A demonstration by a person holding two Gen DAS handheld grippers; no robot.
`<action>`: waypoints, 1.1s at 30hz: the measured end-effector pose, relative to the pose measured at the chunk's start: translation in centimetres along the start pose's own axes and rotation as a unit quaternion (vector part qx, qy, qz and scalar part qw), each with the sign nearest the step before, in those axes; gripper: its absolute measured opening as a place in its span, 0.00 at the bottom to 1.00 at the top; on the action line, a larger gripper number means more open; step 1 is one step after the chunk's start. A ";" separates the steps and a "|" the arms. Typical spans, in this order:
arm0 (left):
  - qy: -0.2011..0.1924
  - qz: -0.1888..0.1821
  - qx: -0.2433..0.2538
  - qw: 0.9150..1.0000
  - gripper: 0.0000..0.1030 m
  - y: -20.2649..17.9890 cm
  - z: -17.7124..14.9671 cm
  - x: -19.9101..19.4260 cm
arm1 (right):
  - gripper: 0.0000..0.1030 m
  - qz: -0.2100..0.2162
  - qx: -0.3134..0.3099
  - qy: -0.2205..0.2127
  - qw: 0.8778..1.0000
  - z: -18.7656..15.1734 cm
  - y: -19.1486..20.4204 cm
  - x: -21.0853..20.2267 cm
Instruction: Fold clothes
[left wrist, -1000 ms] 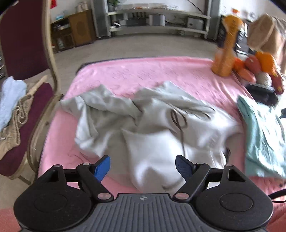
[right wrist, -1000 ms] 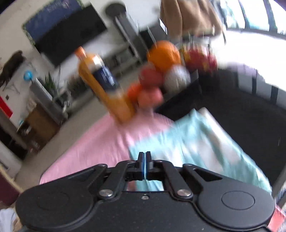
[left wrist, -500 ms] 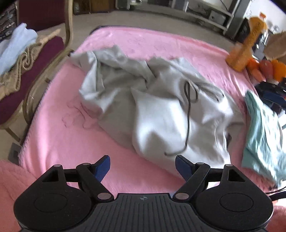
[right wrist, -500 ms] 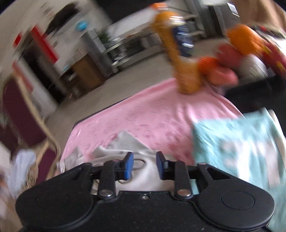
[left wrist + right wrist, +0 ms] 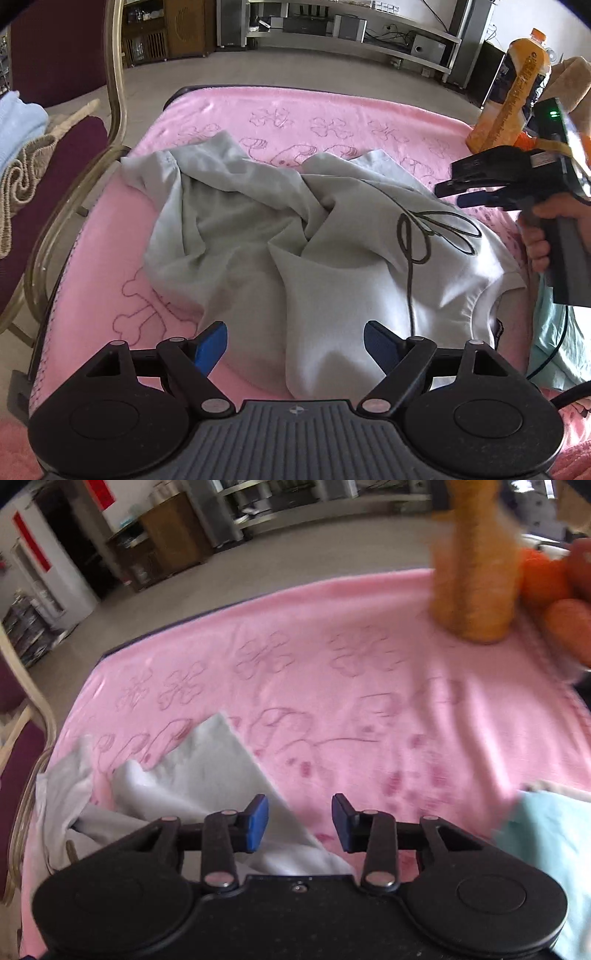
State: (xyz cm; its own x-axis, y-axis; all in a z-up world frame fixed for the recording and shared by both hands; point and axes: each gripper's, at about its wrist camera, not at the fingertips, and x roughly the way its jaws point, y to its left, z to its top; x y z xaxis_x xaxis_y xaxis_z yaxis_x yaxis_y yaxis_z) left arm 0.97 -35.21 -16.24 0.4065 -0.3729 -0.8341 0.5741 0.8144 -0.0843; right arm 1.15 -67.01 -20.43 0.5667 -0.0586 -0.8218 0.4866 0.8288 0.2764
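The left tongs point(image 5: 295, 341) are spread wide with nothing between the blue pads, positioned just above the near hem of a crumpled grey hoodie point(image 5: 258, 236). The hoodie lies in a heap at the centre of the pink blanket point(image 5: 332, 114) covering the desk, one sleeve trailing toward 10 o'clock and its dark drawstring point(image 5: 413, 240) looped across the fabric toward 2 o'clock. At 3 o'clock in the left wrist view, a hand point(image 5: 546, 232) grips the handle of the right tongs point(image 5: 454, 194), which hover above the hoodie's right edge. In the right wrist view, the right tongs point(image 5: 299, 821) stand parted to a moderate gap and hold nothing; a corner of the hoodie point(image 5: 207, 771) lies beneath the left pad and bare blanket beneath the right pad. A folded pale teal garment point(image 5: 550, 834) lies at 4 o'clock at the blanket's right edge. An orange drink bottle point(image 5: 513, 88) stands at the far right corner, at 1 o'clock, with blurred orange and red fruit point(image 5: 554, 590) just beside it. A maroon chair point(image 5: 55, 155) with a gold frame stands off the desk at 9 o'clock, carrying light blue and beige textiles.
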 end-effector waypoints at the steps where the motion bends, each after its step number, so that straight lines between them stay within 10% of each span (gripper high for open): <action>1: 0.001 -0.001 -0.001 1.000 0.79 0.1 0.0 0.2 | 0.31 -0.004 -0.010 -0.005 1.000 -0.1 0.5 -0.3; 7: -0.002 0.000 -0.007 1.000 0.79 0.6 -0.1 0.2 | 0.02 -0.031 -0.072 -0.033 0.996 -0.9 3.2 -2.4; 11: -0.011 0.003 -0.009 1.000 0.79 0.9 -0.3 -0.7 | 0.02 -0.048 -0.113 -0.052 0.991 -1.4 5.1 -3.7; 16: -0.043 0.004 -0.007 0.999 0.79 1.0 -0.1 -3.2 | 0.01 -0.013 0.003 -0.155 0.988 -0.2 4.7 -13.5; 24: -0.105 -0.016 0.010 0.994 0.79 -0.4 0.3 -8.2 | 0.02 -0.073 0.265 -0.322 0.906 -2.1 -3.9 -29.1; 27: -0.088 -0.032 0.023 0.995 0.79 -1.7 -0.2 -8.0 | 0.02 -0.148 0.297 -0.306 0.892 -4.5 -7.7 -29.2; 33: -0.004 -0.070 0.029 0.997 0.76 -3.7 -2.9 -5.9 | 0.21 -0.158 0.321 -0.204 0.911 -10.9 -12.7 -27.6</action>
State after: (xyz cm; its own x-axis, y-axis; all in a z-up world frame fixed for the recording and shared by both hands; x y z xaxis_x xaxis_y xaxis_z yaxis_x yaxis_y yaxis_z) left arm -5.58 -34.73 -12.54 0.3256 -0.4841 -0.8122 0.6648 0.7280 -0.1675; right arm -27.93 -69.84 -6.73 0.4679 -0.5485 -0.6930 0.8824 0.2459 0.4011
